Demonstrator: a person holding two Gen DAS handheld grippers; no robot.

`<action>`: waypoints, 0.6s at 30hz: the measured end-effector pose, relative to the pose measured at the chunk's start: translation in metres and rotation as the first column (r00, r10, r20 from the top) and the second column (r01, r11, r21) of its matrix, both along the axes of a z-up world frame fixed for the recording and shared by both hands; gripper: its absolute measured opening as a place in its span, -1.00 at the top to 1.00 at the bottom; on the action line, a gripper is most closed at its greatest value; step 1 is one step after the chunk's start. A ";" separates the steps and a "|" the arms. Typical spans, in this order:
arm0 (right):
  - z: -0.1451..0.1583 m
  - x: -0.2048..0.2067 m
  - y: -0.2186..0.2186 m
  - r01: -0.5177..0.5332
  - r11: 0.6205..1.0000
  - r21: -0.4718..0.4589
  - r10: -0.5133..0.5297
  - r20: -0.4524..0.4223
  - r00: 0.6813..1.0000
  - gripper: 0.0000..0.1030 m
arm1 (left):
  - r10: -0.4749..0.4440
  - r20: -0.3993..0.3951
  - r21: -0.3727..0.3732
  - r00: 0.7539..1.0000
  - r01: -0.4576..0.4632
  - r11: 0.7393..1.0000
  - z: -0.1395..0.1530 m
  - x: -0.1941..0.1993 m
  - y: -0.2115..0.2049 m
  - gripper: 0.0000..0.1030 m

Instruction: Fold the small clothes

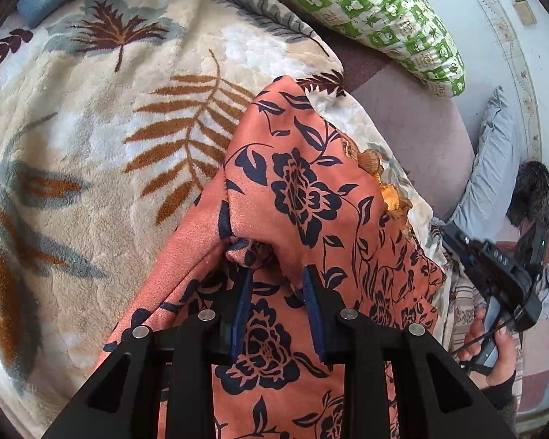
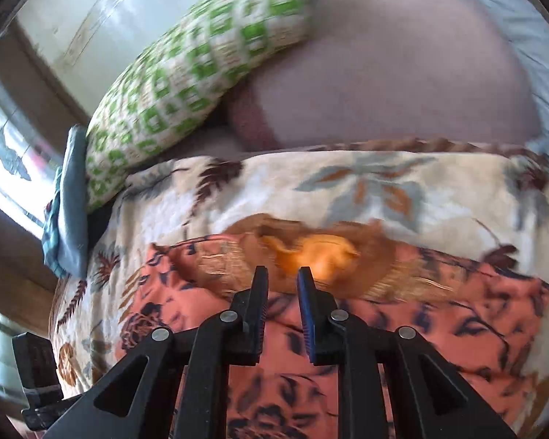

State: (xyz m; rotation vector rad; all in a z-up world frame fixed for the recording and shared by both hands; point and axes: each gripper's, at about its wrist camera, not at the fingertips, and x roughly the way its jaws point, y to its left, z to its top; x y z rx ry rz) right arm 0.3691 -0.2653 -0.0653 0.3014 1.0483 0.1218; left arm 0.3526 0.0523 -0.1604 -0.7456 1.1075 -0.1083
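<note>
I am seeing one orange flowered garment (image 1: 303, 190) lying under my left gripper (image 1: 277, 285), on one leaf-print blanket (image 1: 91, 128). One green checked pillow (image 1: 377, 11) is lying ahead of that gripper, one grey cloth (image 1: 490, 161) off to its right. I am holding two grippers, counting my right gripper (image 2: 282, 285).

My left gripper (image 1: 277, 281): matte black printed frame, triangular cut-outs in the outer arms, four round silver pivot pins, dark blue ribbed pads (image 1: 242, 305) on the inner finger faces. My right gripper (image 2: 282, 278): same black frame, same silver pins, blue ribbed pads (image 2: 306, 311). In the left view, my right hand (image 1: 494, 351): bare skin, dark cuff at the wrist, thin black cable running by it.
</note>
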 end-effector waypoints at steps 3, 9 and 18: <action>-0.015 -0.035 -0.081 0.186 0.982 -0.015 -0.186 -0.048 0.981 0.63 | 0.000 -0.021 0.004 1.000 0.000 1.000 -0.006 -0.002 0.000 0.45; -0.050 -0.069 -0.123 0.277 0.960 0.043 -0.271 -0.111 0.956 0.60 | 0.001 -0.023 0.036 1.000 -0.001 0.999 -0.008 0.001 -0.005 0.42; -0.055 -0.099 -0.115 0.331 0.944 -0.009 -0.331 -0.033 0.943 0.22 | -0.001 -0.015 0.042 1.000 0.001 0.999 -0.010 0.003 -0.007 0.39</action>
